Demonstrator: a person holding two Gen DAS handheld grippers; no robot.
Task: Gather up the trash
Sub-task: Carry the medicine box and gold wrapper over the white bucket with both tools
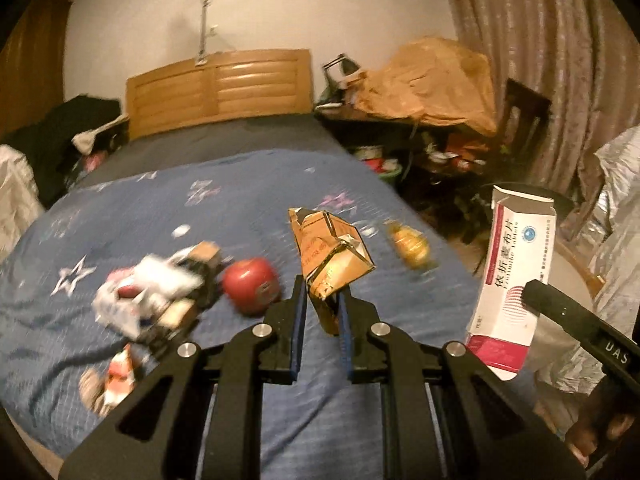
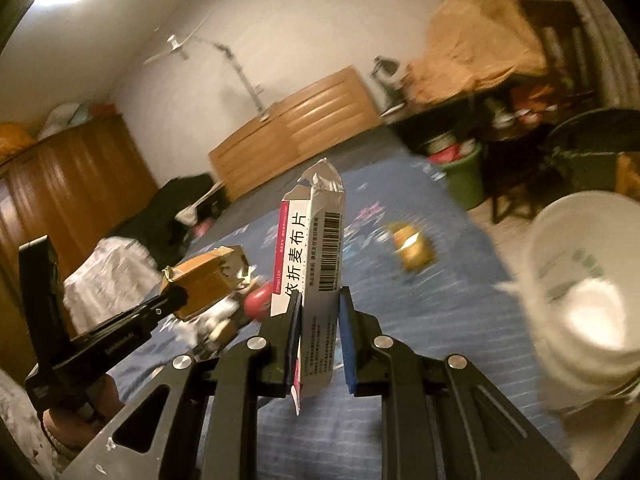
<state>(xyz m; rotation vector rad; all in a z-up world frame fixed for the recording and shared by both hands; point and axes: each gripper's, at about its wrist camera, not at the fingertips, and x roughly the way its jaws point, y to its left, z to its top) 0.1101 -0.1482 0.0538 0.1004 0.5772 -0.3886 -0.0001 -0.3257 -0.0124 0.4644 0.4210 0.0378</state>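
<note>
My left gripper (image 1: pixel 323 300) is shut on a crumpled golden-brown carton (image 1: pixel 330 252) and holds it above the blue star-patterned bed (image 1: pixel 248 208). The carton also shows in the right wrist view (image 2: pixel 204 280). My right gripper (image 2: pixel 320 304) is shut on a white and pink medicine box (image 2: pixel 312 264), held upright; the box also shows at the right of the left wrist view (image 1: pixel 512 284). On the bed lie a red apple (image 1: pixel 251 285), a pile of crumpled wrappers and small boxes (image 1: pixel 160 300), a small yellow packet (image 1: pixel 410 245) and more scraps (image 1: pixel 112 380).
A white bucket (image 2: pixel 580 292) stands on the floor right of the bed. A wooden headboard (image 1: pixel 218 88) is at the far end. A cluttered dark desk (image 1: pixel 400 120), a green bin (image 2: pixel 464 176), a chair and curtains are at the right. A wardrobe (image 2: pixel 68 184) stands left.
</note>
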